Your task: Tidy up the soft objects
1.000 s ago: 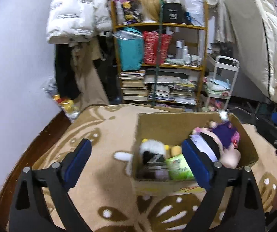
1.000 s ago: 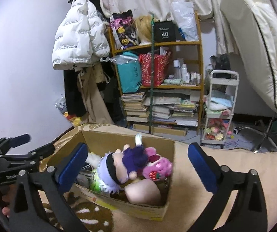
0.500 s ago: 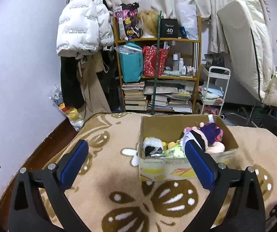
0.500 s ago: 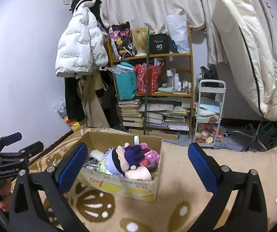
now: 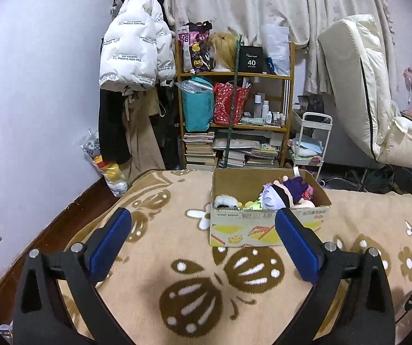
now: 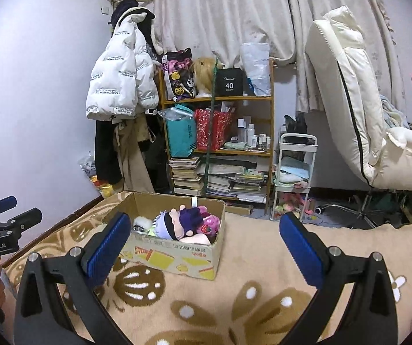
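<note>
A cardboard box [image 5: 269, 227] sits on a tan blanket [image 5: 194, 281] with brown flower and leaf patterns. In the left wrist view the box lies at about 1 o'clock from the left gripper [image 5: 203, 237], whose blue-padded fingers [image 5: 111, 238] stand wide apart with nothing between them. The box is well apart from that gripper, though the right fingertip overlaps the box's front wall in the picture.

Inside the box lie the soft toys: a plush doll [image 5: 278, 197] with pale lilac hair and a black band, a dark purple plush [image 5: 296, 185] against it, a white-and-black fuzzy toy [image 5: 226, 201] at the 9 o'clock end, and something yellow-green [image 5: 253, 204] between them. In the right wrist view the same doll [image 6: 171, 224] lies beside a pink strawberry-like plush [image 6: 210, 224] at the box's 3 o'clock end.

The right gripper [image 6: 203, 240] is also spread wide and holds nothing; the box [image 6: 177, 256] is at its 11 o'clock. The left gripper shows at the 9 o'clock edge of that view [image 6: 3, 218].

Behind the box, at 12 o'clock, stands a wooden shelf [image 5: 234, 120] packed with books and bags, with a white puffer jacket [image 5: 134, 54] hanging at 11 o'clock and a cream recliner [image 5: 361, 95] at 2 o'clock.
</note>
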